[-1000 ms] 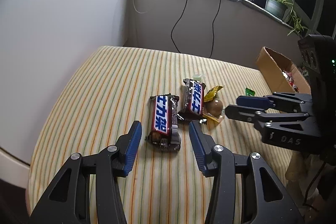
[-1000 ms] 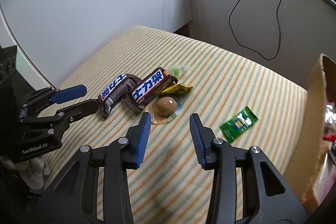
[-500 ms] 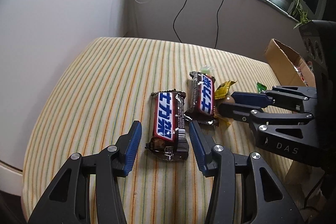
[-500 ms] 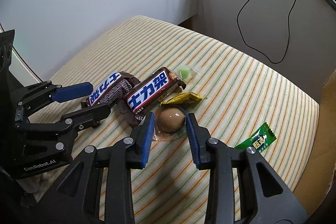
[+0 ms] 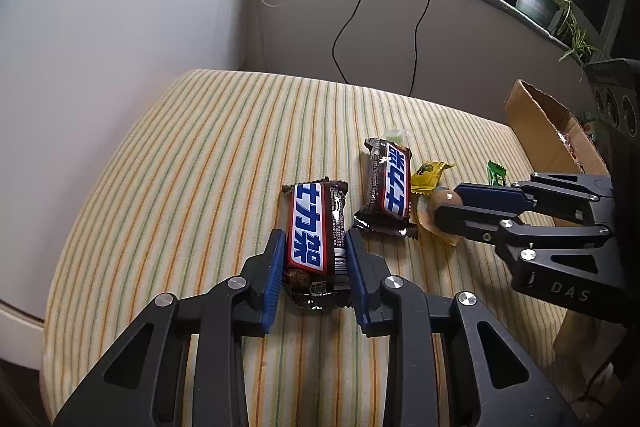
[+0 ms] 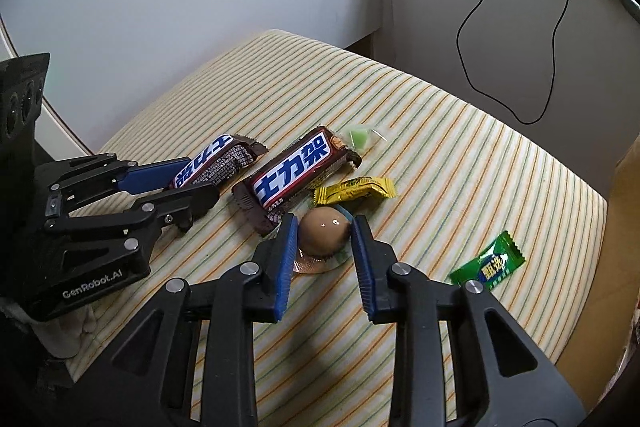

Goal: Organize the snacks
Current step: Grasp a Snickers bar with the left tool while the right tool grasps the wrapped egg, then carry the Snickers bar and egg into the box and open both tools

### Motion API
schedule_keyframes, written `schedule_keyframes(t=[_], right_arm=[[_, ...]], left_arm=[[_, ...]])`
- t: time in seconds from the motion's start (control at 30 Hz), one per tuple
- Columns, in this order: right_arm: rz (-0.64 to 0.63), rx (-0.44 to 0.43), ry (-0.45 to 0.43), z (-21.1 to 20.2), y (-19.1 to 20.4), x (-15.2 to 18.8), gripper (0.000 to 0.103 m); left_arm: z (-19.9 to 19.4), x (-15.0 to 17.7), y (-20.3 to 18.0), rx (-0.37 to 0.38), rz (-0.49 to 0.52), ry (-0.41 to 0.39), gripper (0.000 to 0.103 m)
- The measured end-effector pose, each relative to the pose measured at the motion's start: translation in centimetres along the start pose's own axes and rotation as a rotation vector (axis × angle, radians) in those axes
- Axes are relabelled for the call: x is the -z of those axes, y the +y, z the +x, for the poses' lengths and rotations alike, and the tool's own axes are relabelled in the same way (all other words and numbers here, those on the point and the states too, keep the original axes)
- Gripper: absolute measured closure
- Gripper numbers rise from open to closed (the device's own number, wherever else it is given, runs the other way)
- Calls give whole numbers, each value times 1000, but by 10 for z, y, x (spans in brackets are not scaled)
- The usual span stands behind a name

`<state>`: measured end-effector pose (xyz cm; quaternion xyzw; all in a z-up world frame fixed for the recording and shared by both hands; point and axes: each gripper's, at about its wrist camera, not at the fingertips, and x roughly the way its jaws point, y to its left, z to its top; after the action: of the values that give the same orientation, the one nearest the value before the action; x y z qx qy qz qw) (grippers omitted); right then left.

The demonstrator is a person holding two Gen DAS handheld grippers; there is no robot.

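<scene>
Left tongs [image 5: 316,259] closing, pads on near chocolate bar [image 5: 316,227], frame ctr-bottom. Right tongs [image 6: 325,239] clenched on brown jelly cup [image 6: 324,230], ctr, on striped desk [image 6: 460,163].

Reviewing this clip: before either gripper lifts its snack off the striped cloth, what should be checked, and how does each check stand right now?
1. Left gripper straddles the near chocolate bar, jaws closing: ok.
2. Left fingers firmly pressing the wrapper: cannot tell.
3. Right gripper has the brown round snack between its fingers: ok.
4. Second chocolate bar outside both grips: ok.
5. Yellow candy free of the right fingers: ok.
6. Cardboard box open to take snacks: ok.
</scene>
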<state>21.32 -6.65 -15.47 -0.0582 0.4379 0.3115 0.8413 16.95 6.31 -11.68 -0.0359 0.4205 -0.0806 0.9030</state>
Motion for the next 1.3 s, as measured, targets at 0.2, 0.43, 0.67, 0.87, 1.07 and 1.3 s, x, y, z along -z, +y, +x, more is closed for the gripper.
schedule_keyframes(t=[0.2,0.43,0.67,0.87,1.07,1.3], right_arm=[[18,-14,-19,-19,-6,9,74],[33,-19,-51,-40,-15,16,74],[52,-23,-74,-64,-22,26,74],[55,-20,-94,-76,-23,29,74],[61,-18,-140,-100,-31,30,74],[87,20,-193,-136,-60,39,74]], left_arm=[[-11,4,0,3,-12,-19,75],[-11,13,1,-12,-6,5,76],[5,7,-5,-35,27,52,57],[16,0,-5,-50,32,53,76],[4,-1,-11,-44,31,18,76],[-19,-16,-44,7,62,-53,76]])
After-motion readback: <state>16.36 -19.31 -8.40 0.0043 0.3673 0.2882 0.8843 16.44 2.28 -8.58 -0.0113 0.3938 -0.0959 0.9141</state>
